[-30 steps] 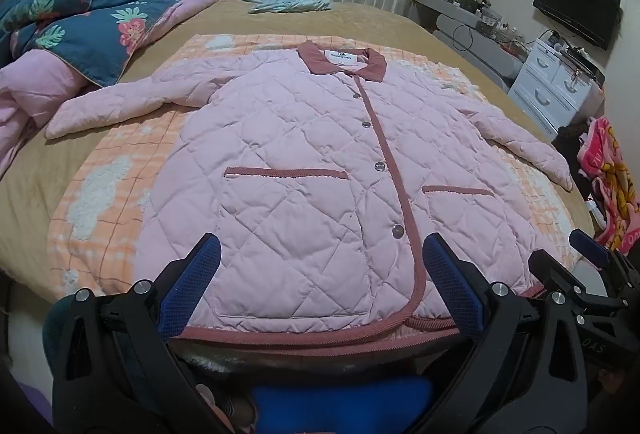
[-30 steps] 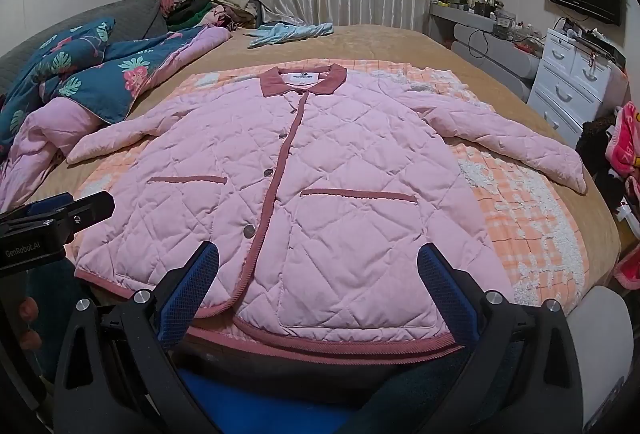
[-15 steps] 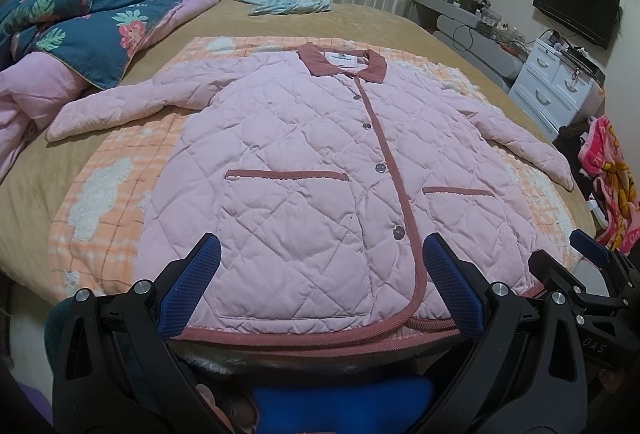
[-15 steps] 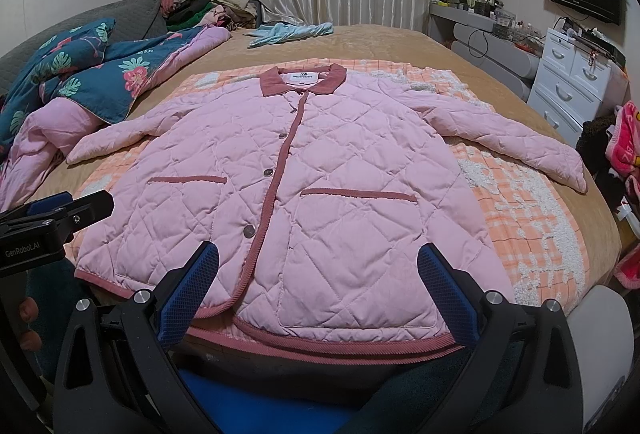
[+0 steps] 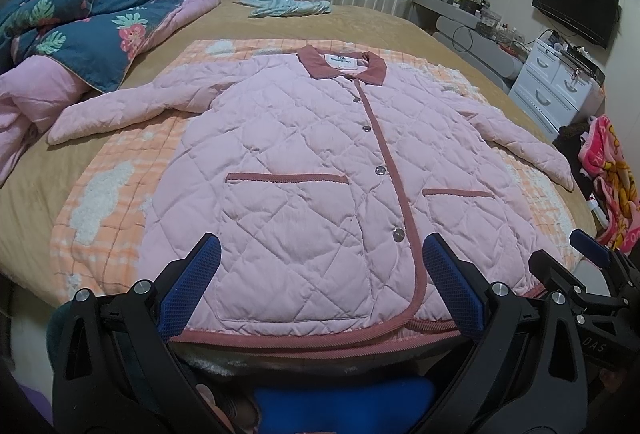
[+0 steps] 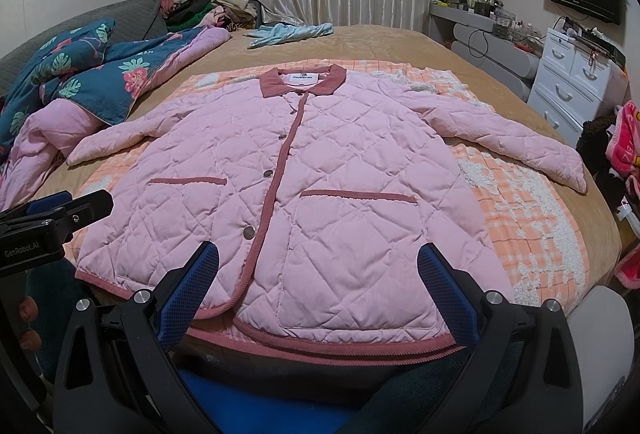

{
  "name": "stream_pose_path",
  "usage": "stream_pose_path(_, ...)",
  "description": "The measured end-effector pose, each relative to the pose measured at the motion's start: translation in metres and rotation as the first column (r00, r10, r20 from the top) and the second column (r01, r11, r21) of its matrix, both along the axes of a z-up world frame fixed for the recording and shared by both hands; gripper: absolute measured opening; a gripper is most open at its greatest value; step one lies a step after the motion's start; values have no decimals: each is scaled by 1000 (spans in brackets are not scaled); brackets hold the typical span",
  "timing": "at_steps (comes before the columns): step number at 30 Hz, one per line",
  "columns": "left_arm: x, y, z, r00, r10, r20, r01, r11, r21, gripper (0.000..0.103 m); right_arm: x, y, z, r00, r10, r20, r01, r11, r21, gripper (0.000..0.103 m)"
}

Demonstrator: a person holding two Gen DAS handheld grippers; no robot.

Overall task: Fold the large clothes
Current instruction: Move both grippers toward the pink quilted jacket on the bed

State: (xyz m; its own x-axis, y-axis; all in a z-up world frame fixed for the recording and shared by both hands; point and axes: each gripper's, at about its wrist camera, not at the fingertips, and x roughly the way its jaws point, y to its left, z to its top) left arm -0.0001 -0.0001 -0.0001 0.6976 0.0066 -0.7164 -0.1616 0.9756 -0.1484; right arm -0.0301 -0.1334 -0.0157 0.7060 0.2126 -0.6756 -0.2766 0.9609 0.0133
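While spread flat, front up, on orange checked blanket (image 5: pixel 100 194) over bed (image 6: pixel 400 42): one pink quilted jacket (image 5: pixel 304 170), two sleeves out, two pockets, four buttons, perhaps a fifth. Left claw (image 5: pixel 320 288) and right claw (image 6: pixel 318 292) both agape, empty, at hem. Bare bed beyond collar.

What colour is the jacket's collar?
The collar is dusty rose, darker than the pale pink jacket; clearest in right wrist view.
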Motion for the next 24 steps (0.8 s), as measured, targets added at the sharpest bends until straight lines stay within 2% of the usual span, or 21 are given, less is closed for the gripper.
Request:
stream_pose_path(14,1,1,0,1000,2,-2,-2,1000,2,95,4,1,2,1000,6,-5,-6,1000,3,99)
stream_pose_path(24,38,18,7,999,34,-18,-34,999,9,95,35,14,14,1000,5,-15,-6,1000,-13,99)
